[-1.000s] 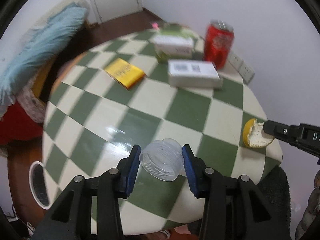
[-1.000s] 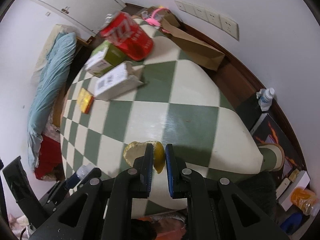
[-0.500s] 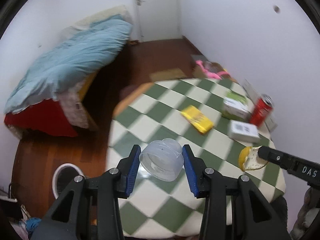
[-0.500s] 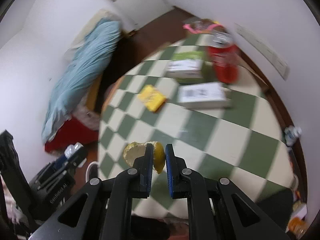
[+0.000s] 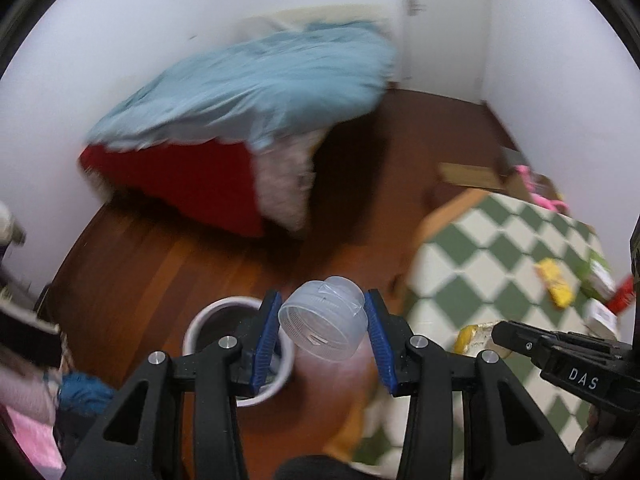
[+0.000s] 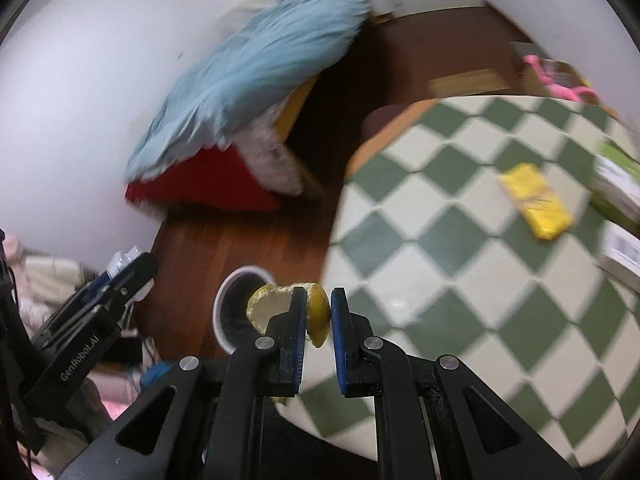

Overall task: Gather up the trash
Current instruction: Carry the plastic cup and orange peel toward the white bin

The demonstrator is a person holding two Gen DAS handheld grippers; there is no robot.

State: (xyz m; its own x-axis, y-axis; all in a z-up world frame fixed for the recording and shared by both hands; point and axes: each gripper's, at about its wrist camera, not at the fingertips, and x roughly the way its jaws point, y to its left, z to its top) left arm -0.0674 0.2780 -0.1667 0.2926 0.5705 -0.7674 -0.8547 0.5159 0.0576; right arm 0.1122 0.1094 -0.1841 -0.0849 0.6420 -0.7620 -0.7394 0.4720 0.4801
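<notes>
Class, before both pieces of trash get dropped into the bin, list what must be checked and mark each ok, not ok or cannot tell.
1. Left gripper shut on the clear plastic cup: ok.
2. Right gripper shut on the yellow fruit peel: ok.
3. White bin in view on the floor: ok.
4. Cup directly over the bin mouth: not ok, it sits to one side.
5. Peel directly over the bin mouth: cannot tell.
6. Room left in the bin: cannot tell.

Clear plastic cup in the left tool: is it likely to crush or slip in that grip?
The clear plastic cup looks thin-walled and see-through, so probably light and easy to dent. The left tool grips it tilted across its rounded sides, so it might twist or slide. Its round shape suggests it would roll if dropped beside the white bin.
</notes>
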